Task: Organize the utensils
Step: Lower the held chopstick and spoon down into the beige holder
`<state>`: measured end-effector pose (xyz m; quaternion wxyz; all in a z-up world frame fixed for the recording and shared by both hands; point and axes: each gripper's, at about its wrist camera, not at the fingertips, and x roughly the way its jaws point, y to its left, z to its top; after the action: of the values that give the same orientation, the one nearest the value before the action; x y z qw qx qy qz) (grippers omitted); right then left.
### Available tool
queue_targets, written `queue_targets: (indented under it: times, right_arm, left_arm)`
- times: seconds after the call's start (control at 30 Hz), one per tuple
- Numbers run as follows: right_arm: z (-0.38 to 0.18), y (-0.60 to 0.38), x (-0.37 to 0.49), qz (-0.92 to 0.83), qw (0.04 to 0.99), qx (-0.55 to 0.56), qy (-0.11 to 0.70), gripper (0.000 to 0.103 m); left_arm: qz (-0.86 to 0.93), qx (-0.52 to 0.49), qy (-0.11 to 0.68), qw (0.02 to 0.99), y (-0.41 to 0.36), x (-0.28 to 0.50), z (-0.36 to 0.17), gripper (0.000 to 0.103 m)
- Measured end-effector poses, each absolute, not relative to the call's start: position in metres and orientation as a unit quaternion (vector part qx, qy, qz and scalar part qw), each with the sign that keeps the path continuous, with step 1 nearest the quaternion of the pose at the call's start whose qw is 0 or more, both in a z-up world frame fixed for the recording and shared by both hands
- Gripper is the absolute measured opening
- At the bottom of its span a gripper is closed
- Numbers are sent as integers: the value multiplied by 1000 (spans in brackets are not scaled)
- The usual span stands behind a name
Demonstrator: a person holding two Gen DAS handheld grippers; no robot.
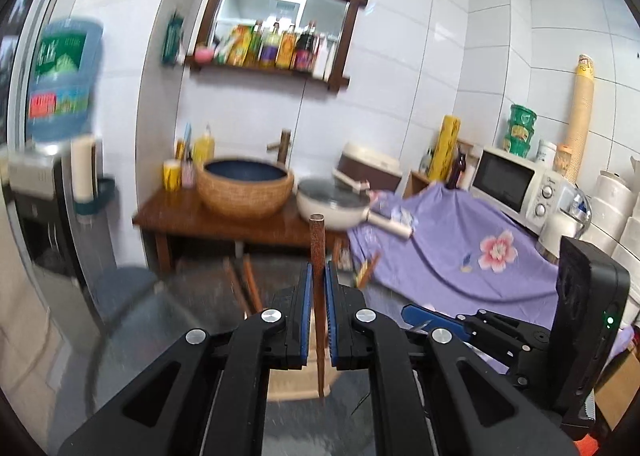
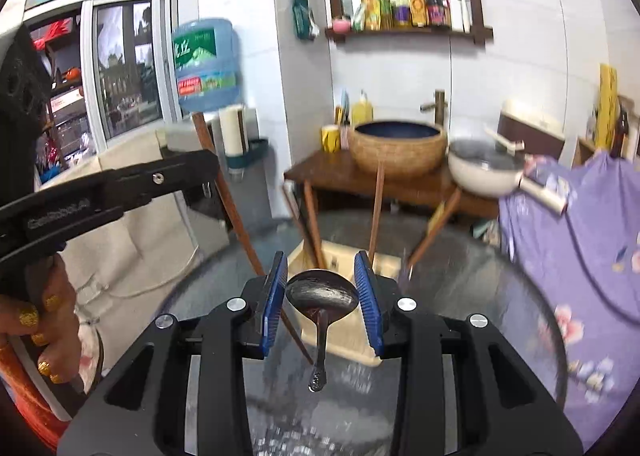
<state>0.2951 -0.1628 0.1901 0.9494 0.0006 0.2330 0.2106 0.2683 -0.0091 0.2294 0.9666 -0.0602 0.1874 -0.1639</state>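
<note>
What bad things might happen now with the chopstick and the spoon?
1. The left gripper pinches the chopstick only along a short stretch, with long ends sticking out both ways, so it might swivel or slip.
2. The spoon sits between the right gripper's spread fingers, which barely touch its bowl. It may drop onto the glass table instead of into the beige holder.
3. Chopsticks already lean out of that holder and might get bumped.

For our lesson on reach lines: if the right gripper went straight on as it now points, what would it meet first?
Probably the metal spoon lying between the right gripper's open jaws, then the beige utensil holder beyond; depth is uncertain.
</note>
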Motion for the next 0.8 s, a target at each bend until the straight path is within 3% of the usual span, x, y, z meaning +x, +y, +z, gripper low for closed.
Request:
queue_targets:
  times: [0.3,0.8]
  right_arm:
    - [228,-155,355,184,963,-10,195,35]
    - [137,-144,391,164,952,-40,255,36]
  left_arm:
    - [-113,-22,154,981,-25,314,268,7]
    - [-107,-27,235,966,-24,369,176,7]
